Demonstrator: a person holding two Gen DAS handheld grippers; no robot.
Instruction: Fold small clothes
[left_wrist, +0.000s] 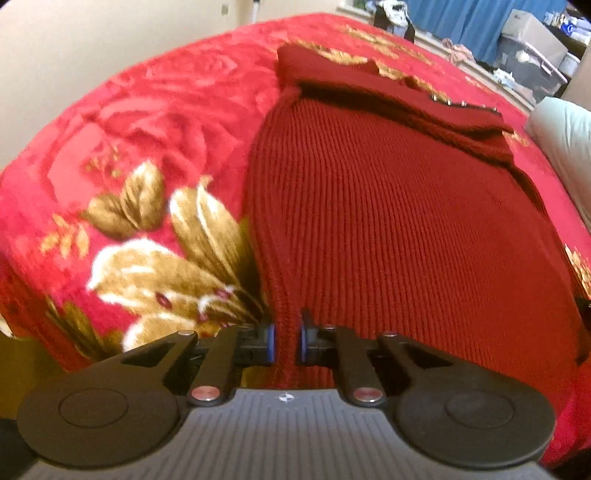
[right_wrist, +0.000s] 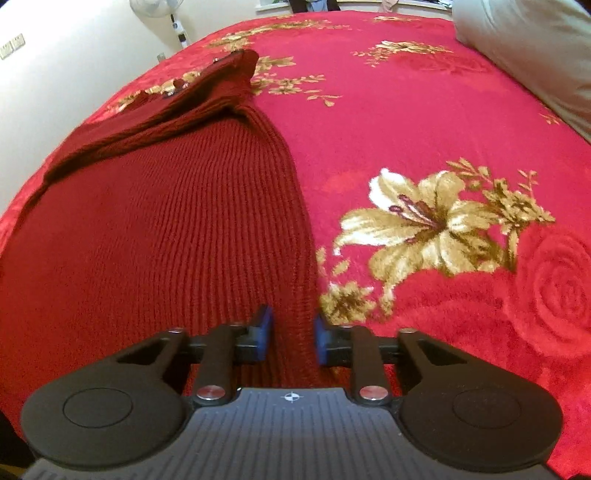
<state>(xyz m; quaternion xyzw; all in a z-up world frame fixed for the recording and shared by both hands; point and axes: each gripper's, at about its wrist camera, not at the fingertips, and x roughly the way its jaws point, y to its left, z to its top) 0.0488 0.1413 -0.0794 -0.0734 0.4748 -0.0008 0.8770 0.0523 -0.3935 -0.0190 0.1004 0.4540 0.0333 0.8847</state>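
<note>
A dark red ribbed knit garment (left_wrist: 399, 221) lies spread on the bed, with a folded-over part (left_wrist: 369, 85) at its far end. My left gripper (left_wrist: 286, 341) is shut on the near left edge of the garment, the knit pinched between its blue pads. In the right wrist view the same garment (right_wrist: 147, 229) fills the left half. My right gripper (right_wrist: 293, 336) is shut on the garment's near right edge, a ridge of knit bunched between its blue pads. Small metal fastenings (right_wrist: 177, 86) show on the folded part.
A red plush blanket (right_wrist: 424, 110) with gold flowers covers the bed. A pale pillow (right_wrist: 528, 48) lies at the far right. Beyond the bed are a blue curtain (left_wrist: 472, 22), storage boxes (left_wrist: 532, 55) and a standing fan (right_wrist: 159, 7) by the wall.
</note>
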